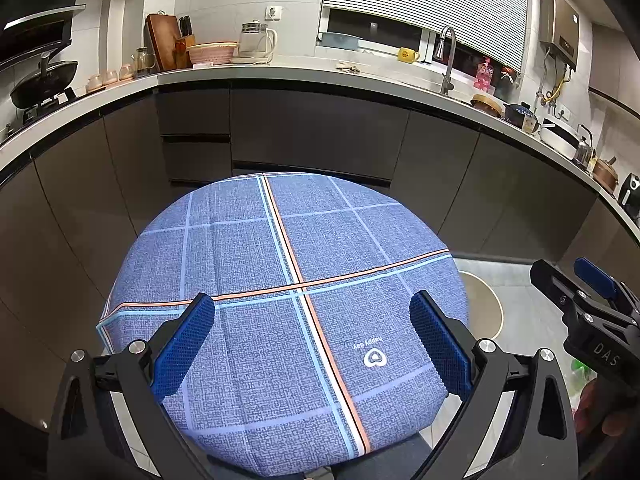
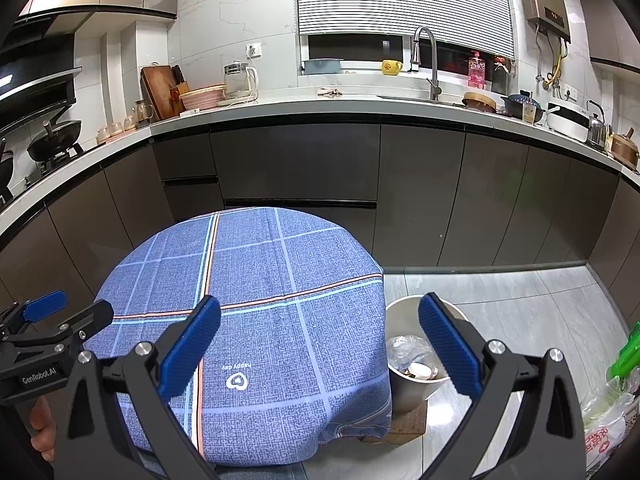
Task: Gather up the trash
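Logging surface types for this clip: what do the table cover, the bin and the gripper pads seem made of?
Table cover: woven-look checked cloth, matte, draping at the edge.
Bin: probably smooth plastic, pale and slightly glossy; it holds crumpled clear film.
Pads: likely blue rubber, with fine dotted grip texture.

Round table under a blue plaid cloth (image 2: 256, 304), printed "happy day" with a heart logo; cloth surface bare. Behind it, dark cabinet fronts (image 2: 296, 160) under a pale counter (image 2: 280, 108). Counter, left end: wok (image 2: 56, 140) on the stove, glass cups (image 2: 116, 128), wooden cutting board (image 2: 156, 88), pink basket (image 2: 202, 98), glass kettle (image 2: 238, 80). Window sill: yellow mug (image 2: 391, 67). Faucet (image 2: 426, 56) at the back edge; pink bottle (image 2: 476, 69) beside it. Right end: pots, steel kettle (image 2: 597, 126). Water heater (image 2: 544, 0) on the wall.
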